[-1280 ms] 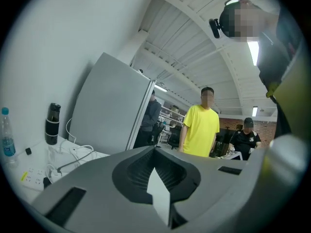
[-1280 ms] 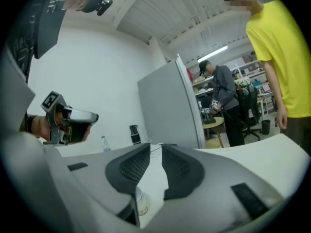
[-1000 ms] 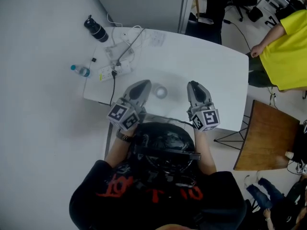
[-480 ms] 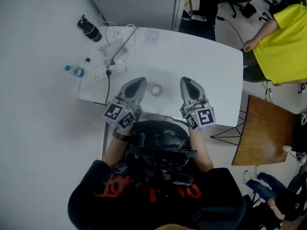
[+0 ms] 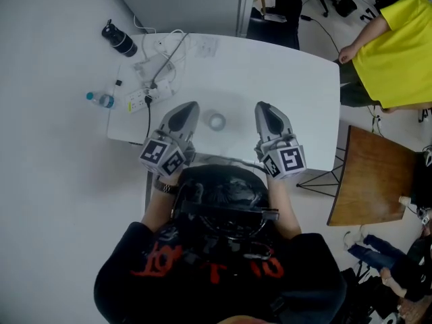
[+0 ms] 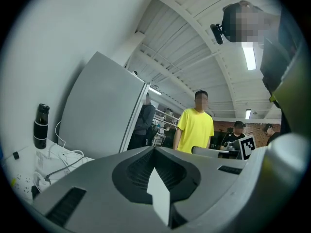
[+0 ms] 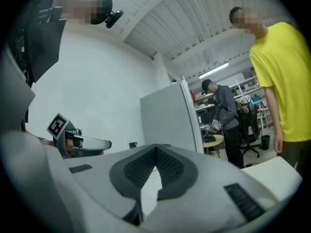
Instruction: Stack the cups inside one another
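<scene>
A small pale cup [image 5: 216, 121], seen from above as a ring, stands on the white table [image 5: 297, 93] near its front edge. I cannot tell whether more cups sit inside it. My left gripper [image 5: 187, 106] hovers just left of the cup, my right gripper [image 5: 263, 107] to its right, and neither touches it. Both point level across the table. In the left gripper view the left gripper's [image 6: 154, 150] jaws meet with nothing between them. The right gripper view shows the right gripper [image 7: 156, 148] in the same state. No cup shows in either gripper view.
A black bottle [image 5: 118, 39], a power strip [image 5: 140, 100] with cables and a small water bottle [image 5: 100, 99] lie at the table's far left. A person in a yellow shirt [image 5: 398, 46] stands beyond the right end. A brown wooden chair [image 5: 368, 181] is at the right.
The right gripper has risen slightly. Both grippers stay beside the cup with jaws together. The head view has shifted a little.
</scene>
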Tool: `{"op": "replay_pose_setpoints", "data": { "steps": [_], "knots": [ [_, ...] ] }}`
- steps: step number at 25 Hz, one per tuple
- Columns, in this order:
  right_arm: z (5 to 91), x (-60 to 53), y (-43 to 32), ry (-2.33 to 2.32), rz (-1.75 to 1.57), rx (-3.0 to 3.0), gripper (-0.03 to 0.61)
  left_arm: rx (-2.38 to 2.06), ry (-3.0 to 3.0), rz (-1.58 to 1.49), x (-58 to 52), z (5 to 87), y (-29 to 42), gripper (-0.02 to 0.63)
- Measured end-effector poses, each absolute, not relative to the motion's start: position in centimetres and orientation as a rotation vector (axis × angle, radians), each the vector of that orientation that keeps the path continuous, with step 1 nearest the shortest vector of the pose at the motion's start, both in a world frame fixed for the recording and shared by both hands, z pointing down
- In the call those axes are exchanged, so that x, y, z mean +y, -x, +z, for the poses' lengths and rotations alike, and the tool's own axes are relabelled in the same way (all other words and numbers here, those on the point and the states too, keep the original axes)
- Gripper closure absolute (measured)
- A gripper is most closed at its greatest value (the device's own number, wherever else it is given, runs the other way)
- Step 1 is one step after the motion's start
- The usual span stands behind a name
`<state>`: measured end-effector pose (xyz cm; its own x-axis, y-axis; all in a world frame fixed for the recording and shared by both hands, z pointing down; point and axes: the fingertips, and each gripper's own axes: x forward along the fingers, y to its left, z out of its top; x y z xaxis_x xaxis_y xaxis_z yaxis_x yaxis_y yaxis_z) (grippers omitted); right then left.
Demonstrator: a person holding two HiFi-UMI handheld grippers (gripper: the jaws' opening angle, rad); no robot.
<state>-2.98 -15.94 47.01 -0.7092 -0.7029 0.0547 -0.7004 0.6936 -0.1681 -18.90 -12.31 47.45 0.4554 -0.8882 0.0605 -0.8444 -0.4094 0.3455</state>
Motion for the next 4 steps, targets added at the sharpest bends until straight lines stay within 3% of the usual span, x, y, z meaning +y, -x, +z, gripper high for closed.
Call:
{"op": "replay_pose_setpoints", "data": {
  "steps": [4],
  "knots": [
    [46.88, -16.40, 2.56, 1.202, -0.281, 2.874, 0.574, -1.487, -2.373, -0.148, -12.79, 47.85, 18.95, 0.617]
  ]
}}
